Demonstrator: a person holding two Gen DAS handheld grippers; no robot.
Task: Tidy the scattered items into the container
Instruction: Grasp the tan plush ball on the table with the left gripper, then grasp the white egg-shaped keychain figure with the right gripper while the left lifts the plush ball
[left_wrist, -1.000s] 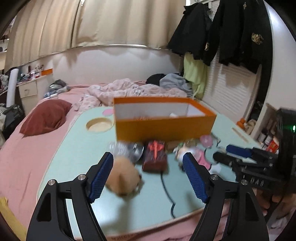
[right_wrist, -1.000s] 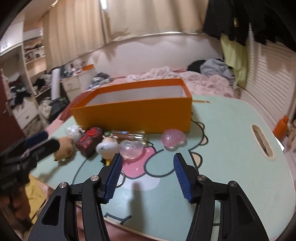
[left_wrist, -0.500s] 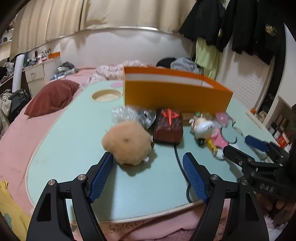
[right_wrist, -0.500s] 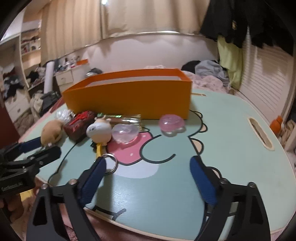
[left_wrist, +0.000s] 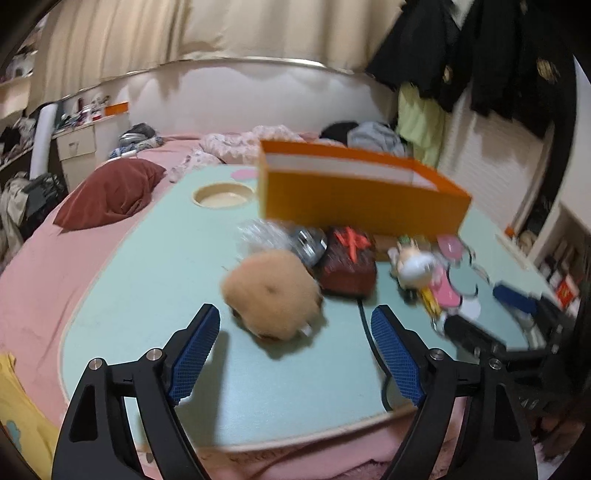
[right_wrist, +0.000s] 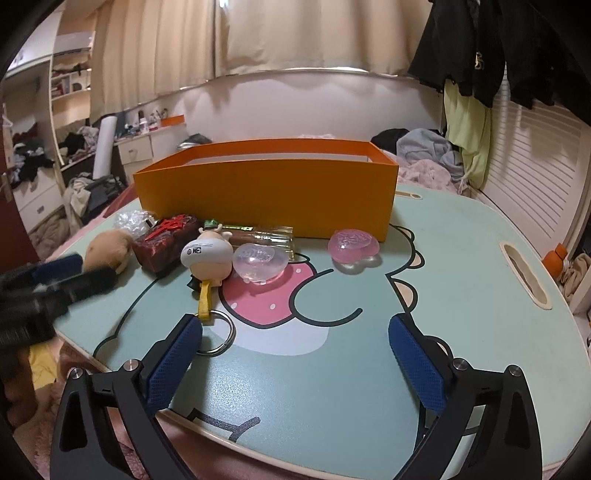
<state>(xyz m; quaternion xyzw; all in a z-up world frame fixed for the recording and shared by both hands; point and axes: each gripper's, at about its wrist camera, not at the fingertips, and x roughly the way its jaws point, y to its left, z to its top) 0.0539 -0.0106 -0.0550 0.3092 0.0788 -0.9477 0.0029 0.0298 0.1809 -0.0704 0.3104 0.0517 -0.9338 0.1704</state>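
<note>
An orange box (right_wrist: 266, 192) stands open-topped at the back of the mint table (right_wrist: 443, 295). In front of it lie a tan plush (left_wrist: 271, 295), a dark red block (left_wrist: 349, 264), a crinkly clear wrapper (left_wrist: 262, 234), a figure keychain (right_wrist: 207, 254) with its ring (right_wrist: 218, 334), a clear jelly toy (right_wrist: 260, 260) and a pink one (right_wrist: 352, 245). My left gripper (left_wrist: 295, 314) is opening, its tips just short of the plush, nothing between the pads. My right gripper (right_wrist: 295, 326) is opening wide over bare table, its left fingertip beside the ring.
A black cable (left_wrist: 365, 325) runs off the table's near edge. The table has a round cup hole (left_wrist: 221, 195) and a slot handle (right_wrist: 524, 273). A red pillow (left_wrist: 107, 192) lies on the pink bed at left. Clothes hang at the right.
The right jaws have spread much wider. The left jaws have widened a little, and the tan plush now sits larger and closer ahead of them.
</note>
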